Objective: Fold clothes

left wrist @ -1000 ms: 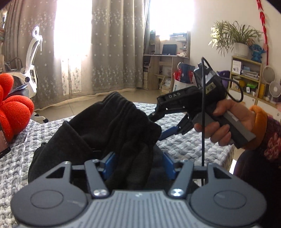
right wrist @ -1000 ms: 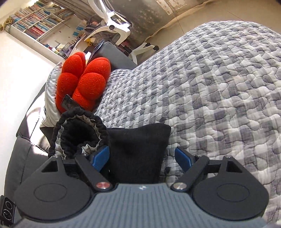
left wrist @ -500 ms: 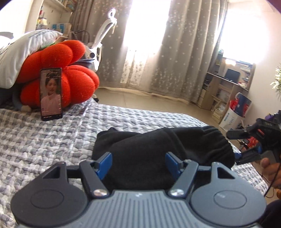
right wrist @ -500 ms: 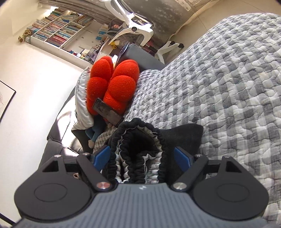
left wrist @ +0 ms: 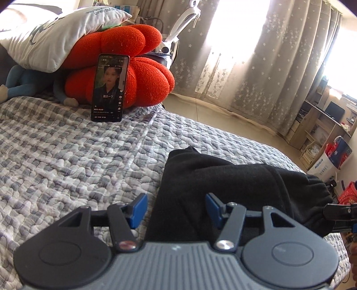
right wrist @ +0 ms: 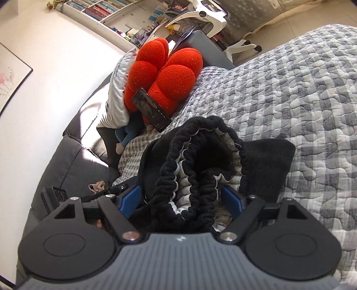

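Black garment [left wrist: 234, 185] on quilt [left wrist: 73, 160], left gripper [left wrist: 176, 206] jaws closing around its edge, right gripper [right wrist: 181, 198] jaws apart, perhaps touching its waistband [right wrist: 191, 169]

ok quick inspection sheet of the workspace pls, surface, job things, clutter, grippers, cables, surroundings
surface: grey checked quilt over the bed, rumpled.
job's things: black garment lying bunched on the quilt; its gathered elastic waistband faces the right wrist view.
clutter: phone with its screen lit, propped against a red cushion; white pillow on top of the cushion.
grippers: left gripper closing, garment edge between the jaws, left pad clear of it; right gripper astride the waistband, grip cannot be told.
cables: nothing seen.
surroundings: curtains, bookshelf, white chair.
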`<state>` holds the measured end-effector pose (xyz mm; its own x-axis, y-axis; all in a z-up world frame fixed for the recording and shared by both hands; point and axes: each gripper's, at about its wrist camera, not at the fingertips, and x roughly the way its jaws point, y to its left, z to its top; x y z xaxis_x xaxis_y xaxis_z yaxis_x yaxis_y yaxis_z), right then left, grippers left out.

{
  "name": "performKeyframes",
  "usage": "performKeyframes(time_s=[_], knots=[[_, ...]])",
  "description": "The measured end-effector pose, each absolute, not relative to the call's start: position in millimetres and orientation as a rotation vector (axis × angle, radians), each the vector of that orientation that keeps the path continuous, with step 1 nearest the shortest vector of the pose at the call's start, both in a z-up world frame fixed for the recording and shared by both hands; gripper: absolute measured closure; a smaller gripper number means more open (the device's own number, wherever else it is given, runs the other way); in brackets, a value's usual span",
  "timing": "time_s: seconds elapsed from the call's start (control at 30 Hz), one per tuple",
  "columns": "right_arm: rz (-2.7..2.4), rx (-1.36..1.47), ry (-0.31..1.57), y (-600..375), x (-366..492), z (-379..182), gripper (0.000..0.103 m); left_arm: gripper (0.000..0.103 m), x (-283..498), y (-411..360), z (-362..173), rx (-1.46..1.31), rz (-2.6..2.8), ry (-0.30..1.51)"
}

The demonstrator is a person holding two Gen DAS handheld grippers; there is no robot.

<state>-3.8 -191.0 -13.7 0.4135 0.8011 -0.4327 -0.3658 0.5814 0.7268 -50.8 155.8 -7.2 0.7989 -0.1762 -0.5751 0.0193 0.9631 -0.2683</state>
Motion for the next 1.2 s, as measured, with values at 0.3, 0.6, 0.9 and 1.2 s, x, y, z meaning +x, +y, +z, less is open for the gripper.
performKeyframes(time_s=[0.3,0.6,0.9,1.2], knots=[[0.768,0.569,0.743,-167.6,-25.4,13.0,0.068,0.078,-56.3,168.2,-0.1,-0.312,-0.057,0.543],[0.786,0.56,0.703,-179.5,-55.2,31.4,0.069,0.079,-72.4,142.3,14.7,-0.28,-0.3,0.438],[0.699,0.51,0.912,-192.7,-68.4,-3.3,0.069,0.079,-75.1,97.1,0.1,-0.129,-0.513,0.512],[0.729,0.421,0.989,-198.4,-64.4,-6.3,0.052,0.079,-81.3,81.6,-14.4,-0.015,-0.561,0.557]])
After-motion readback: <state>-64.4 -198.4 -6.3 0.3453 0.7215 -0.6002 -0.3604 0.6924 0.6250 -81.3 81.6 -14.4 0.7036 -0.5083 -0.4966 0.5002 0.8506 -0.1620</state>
